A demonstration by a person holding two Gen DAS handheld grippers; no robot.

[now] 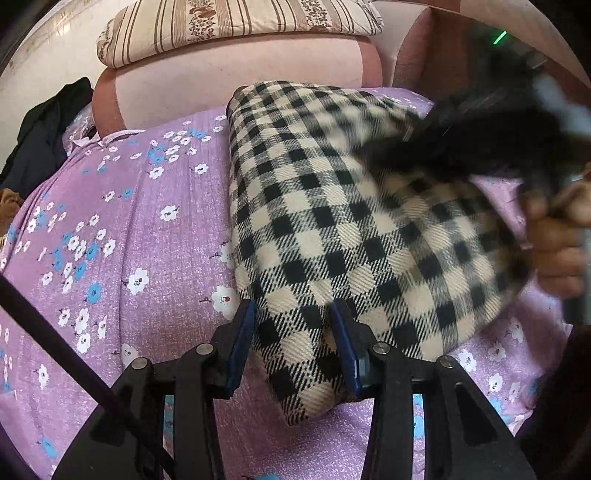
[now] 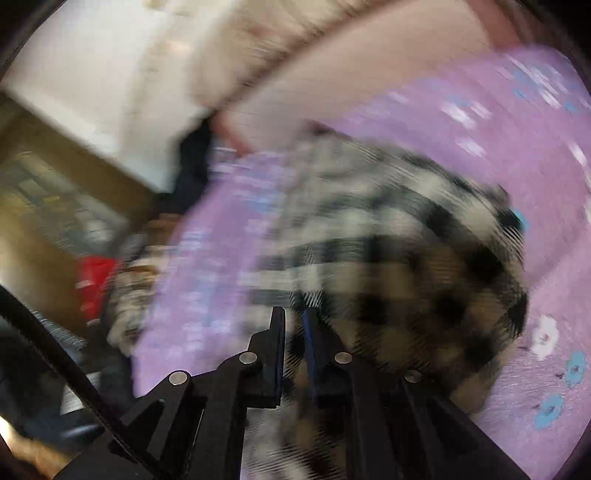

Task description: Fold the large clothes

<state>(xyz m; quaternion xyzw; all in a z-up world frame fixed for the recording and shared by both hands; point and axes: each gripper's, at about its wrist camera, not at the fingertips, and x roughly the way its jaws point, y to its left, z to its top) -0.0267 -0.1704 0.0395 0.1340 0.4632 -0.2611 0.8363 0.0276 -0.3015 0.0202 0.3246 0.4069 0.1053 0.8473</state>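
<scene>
A black-and-cream checked garment (image 1: 332, 206) lies folded on a purple flowered bedsheet (image 1: 129, 229). My left gripper (image 1: 293, 314) stands with its jaws apart around the garment's near corner, the blue pads (image 1: 243, 332) on either side of the cloth. My right gripper shows in the left wrist view (image 1: 480, 125) as a blurred black shape over the garment's far right side, held by a hand. In the blurred right wrist view, the right gripper (image 2: 293, 321) is nearly closed on an edge of the checked garment (image 2: 406, 258).
A pink headboard (image 1: 240, 70) with a striped pillow (image 1: 236, 26) stands behind the bed. Dark clothing (image 1: 44, 133) lies at the left edge. The right wrist view shows a red object (image 2: 96, 280) and a wooden cabinet (image 2: 55, 177) beyond the bed (image 2: 480, 122).
</scene>
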